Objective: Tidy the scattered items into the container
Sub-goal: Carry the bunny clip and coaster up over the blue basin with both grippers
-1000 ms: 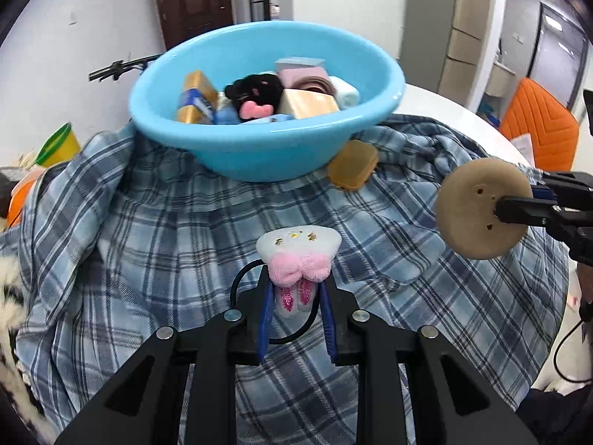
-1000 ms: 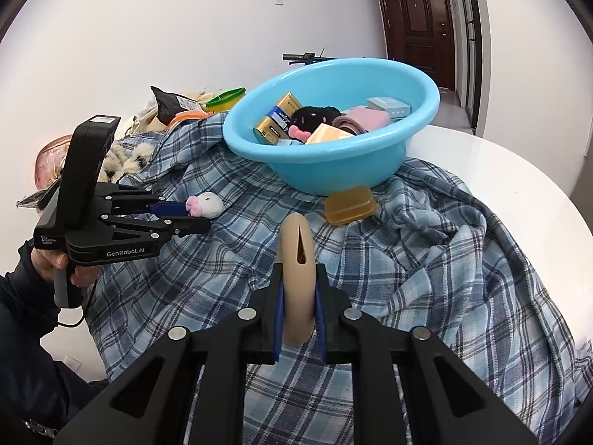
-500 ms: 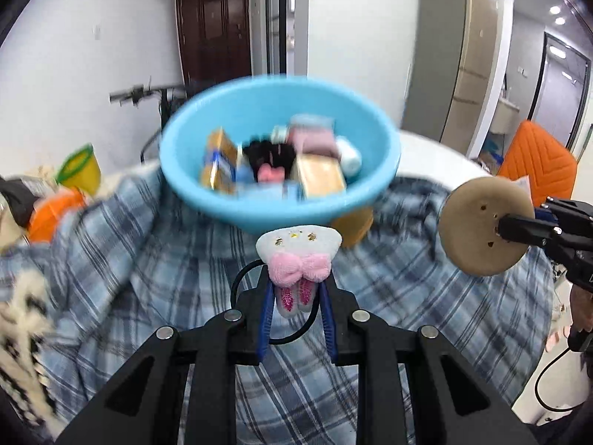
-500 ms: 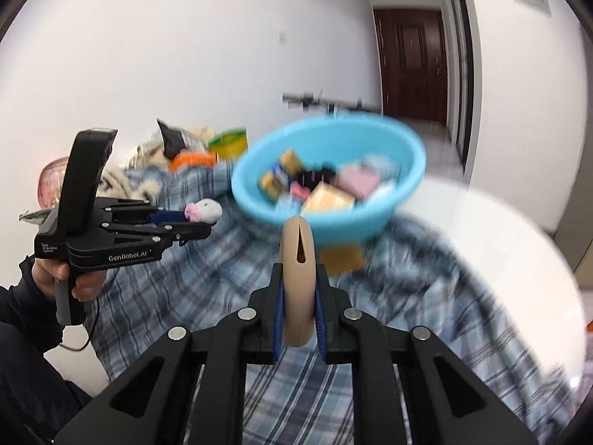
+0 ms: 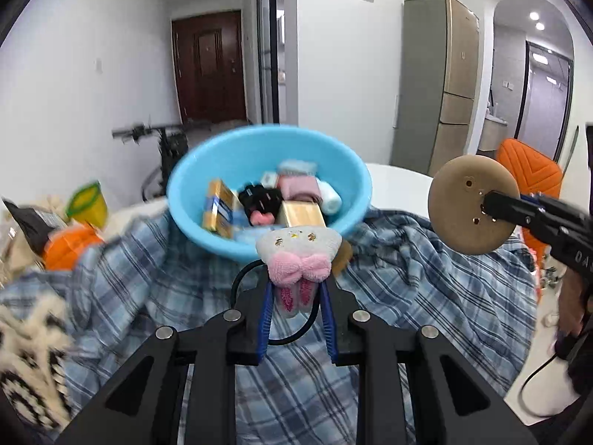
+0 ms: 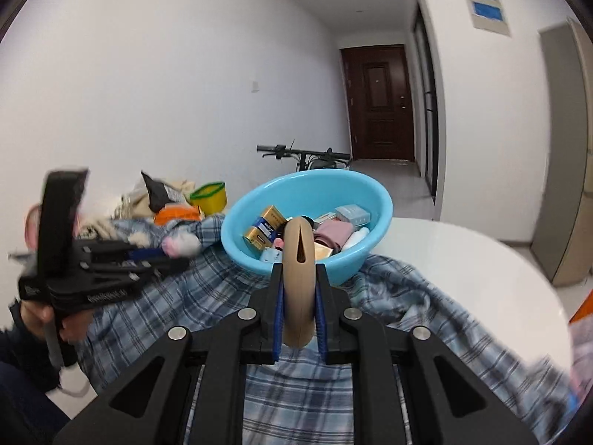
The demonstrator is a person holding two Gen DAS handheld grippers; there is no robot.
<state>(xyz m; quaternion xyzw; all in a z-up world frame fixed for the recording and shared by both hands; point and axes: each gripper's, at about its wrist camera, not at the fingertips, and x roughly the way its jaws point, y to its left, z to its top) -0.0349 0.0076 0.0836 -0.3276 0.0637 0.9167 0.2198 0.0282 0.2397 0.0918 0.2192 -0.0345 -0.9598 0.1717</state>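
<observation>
A light blue basin (image 5: 226, 159) sits on a blue plaid cloth (image 5: 155, 282) and holds several small boxes and toiletries; it also shows in the right wrist view (image 6: 374, 193). My left gripper (image 5: 296, 296) is shut on a white plush hair tie with a pink bow (image 5: 298, 256), held in the air in front of the basin. My right gripper (image 6: 299, 296) is shut on a round tan disc (image 6: 298, 278), edge-on to its camera, also before the basin. The disc (image 5: 472, 204) and right gripper show at right in the left wrist view.
An amber soap bar (image 5: 343, 256) lies on the cloth at the basin's foot, mostly hidden behind the hair tie. A yellow-green cup (image 6: 209, 196), an orange object (image 6: 178, 215) and a dark bag lie left of the basin. White round table (image 6: 463, 259) extends right. An orange chair (image 5: 526, 174) stands far right.
Both grippers have risen with their items still held. The basin now sits lower in each view, and the room behind shows more.
</observation>
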